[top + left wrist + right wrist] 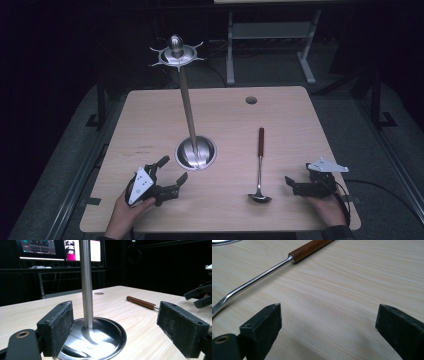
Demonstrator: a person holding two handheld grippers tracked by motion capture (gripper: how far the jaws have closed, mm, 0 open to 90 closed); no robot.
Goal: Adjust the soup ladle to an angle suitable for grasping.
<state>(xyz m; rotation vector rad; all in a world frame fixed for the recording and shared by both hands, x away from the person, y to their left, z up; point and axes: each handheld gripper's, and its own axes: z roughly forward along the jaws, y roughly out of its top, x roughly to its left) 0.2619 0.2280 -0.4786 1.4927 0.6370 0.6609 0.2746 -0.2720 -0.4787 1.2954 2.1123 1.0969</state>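
A steel utensil stand rises from a round base point(196, 152) mid-table, and its pole point(86, 282) ends in a ring of hooks point(176, 54). To its right lies a ladle point(259, 165), brown wooden handle point(141, 302) pointing away and bowl toward the near edge. My left gripper point(174, 169) is open just left of the base; in the left gripper view the pole stands beyond the open left gripper point(120, 327). Right of the ladle bowl, my right gripper point(296, 181) is open and low over bare wood. In the right gripper view, the ladle's shaft point(257, 280) runs past the upper left of the right gripper point(328, 327).
The wooden table point(150, 115) has a cable hole point(251, 100) near its far edge. A grey desk frame point(270, 45) stands behind on dark floor. Lit monitors point(40, 247) glow in the background. The right gripper point(200, 296) appears at the right edge of the left gripper view.
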